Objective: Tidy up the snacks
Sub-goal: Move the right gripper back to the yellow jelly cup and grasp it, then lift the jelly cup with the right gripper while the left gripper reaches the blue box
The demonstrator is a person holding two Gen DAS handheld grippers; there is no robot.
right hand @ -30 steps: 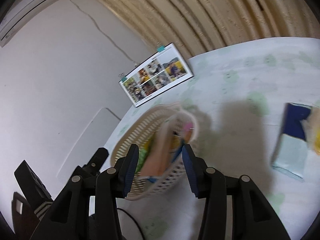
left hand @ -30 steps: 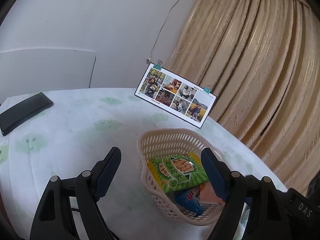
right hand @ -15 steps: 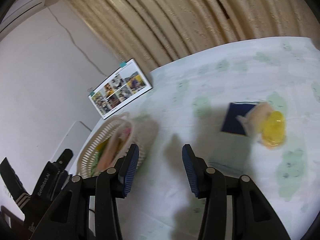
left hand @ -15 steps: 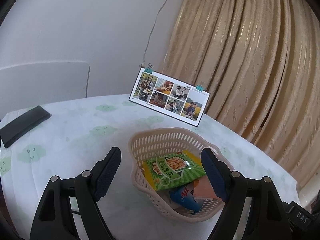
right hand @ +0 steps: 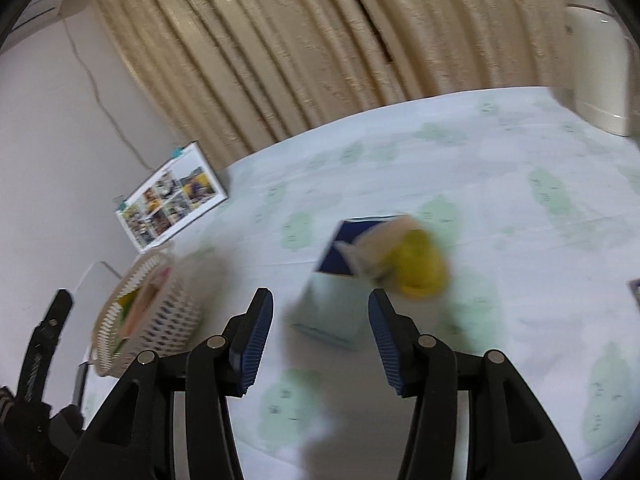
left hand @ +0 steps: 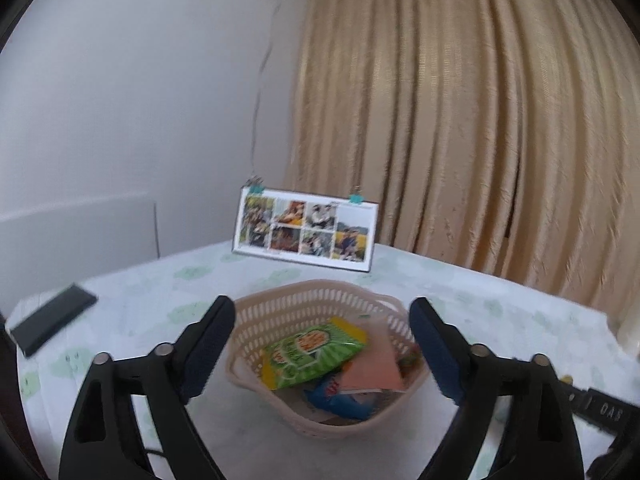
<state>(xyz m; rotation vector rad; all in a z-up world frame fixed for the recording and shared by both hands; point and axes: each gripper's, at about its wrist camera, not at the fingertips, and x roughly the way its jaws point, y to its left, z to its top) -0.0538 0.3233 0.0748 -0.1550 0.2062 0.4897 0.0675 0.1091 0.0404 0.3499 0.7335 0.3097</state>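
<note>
Where a second ago the right gripper [right hand: 320, 332] pointed at the basket [right hand: 148, 312] with a pinkish packet between its fingers, it now faces the open table [right hand: 500, 168], and the basket sits off to its left. Its jaws are spread wide with nothing between them. Just ahead of them lie a blue-and-pale packet [right hand: 332, 292] and, touching its far right corner, a blurred yellow snack [right hand: 416, 268] in a clear wrapper.

The left gripper [left hand: 320, 344] has swung so that the photo card [left hand: 306, 228] now stands square behind the basket [left hand: 320, 312] instead of tilted off to one side. Its jaws are also spread and empty, with the basket seen between them.

Inside the cream lattice basket, a green packet [left hand: 312, 350] lies on top at the left, a pinkish packet [left hand: 376, 368] rests beside it toward the right, and a blue packet [left hand: 340, 398] shows below them at the near wall. A bit of a red and green wrapper peeks out at the right rim, too blurred to tell what it is. A black flat object [left hand: 52, 322] lies near the table's left edge.
</note>
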